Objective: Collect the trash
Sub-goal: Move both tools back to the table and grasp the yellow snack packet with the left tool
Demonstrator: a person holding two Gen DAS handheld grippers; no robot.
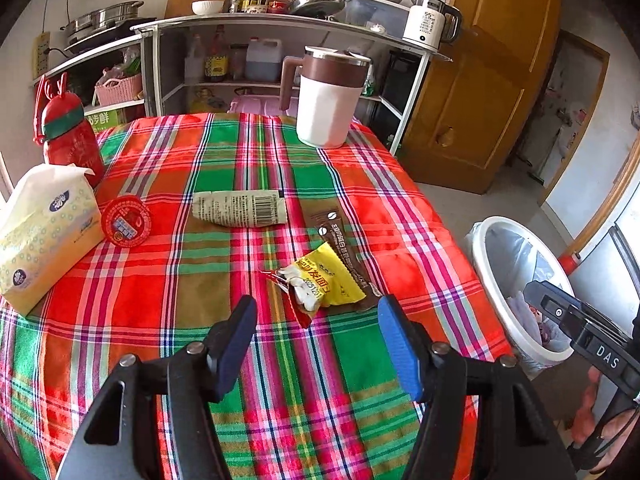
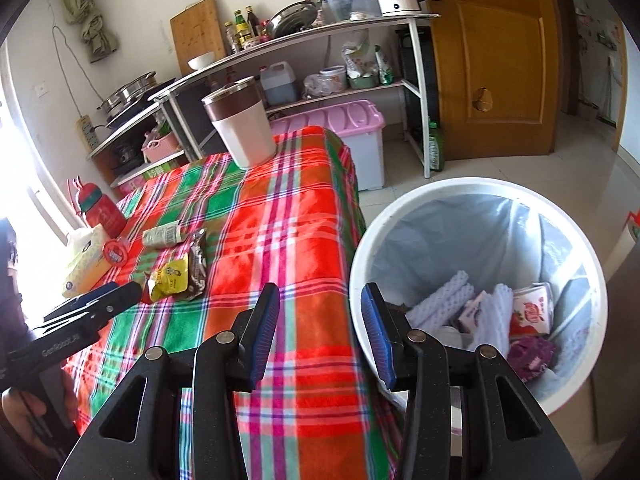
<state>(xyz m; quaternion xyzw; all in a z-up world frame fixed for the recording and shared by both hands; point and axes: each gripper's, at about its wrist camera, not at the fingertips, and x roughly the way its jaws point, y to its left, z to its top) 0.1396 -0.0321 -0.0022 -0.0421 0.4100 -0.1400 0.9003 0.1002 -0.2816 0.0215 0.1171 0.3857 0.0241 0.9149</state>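
Note:
A crumpled yellow wrapper [image 1: 328, 280] lies on the plaid tablecloth [image 1: 160, 288], overlapping a brown coffee sachet [image 1: 340, 240]. Behind them rests a cream barcode wrapper [image 1: 240, 209], and a red round lid [image 1: 126, 222] sits to the left. My left gripper [image 1: 318, 326] hovers open just short of the yellow wrapper, nothing between its blue pads. My right gripper [image 2: 316, 320] stands open and empty over the table's edge, beside the white trash bin [image 2: 360, 256], which holds several discarded packets. The yellow wrapper [image 2: 172, 278] also shows in the right wrist view.
A tissue pack [image 1: 44, 228] and red bottle [image 1: 68, 140] stand at the table's left. A white and brown mug [image 1: 328, 100] stands at the far edge. Metal shelves [image 1: 280, 24] with cookware, a pink storage box [image 2: 360, 136] and a wooden door [image 2: 492, 60] lie beyond.

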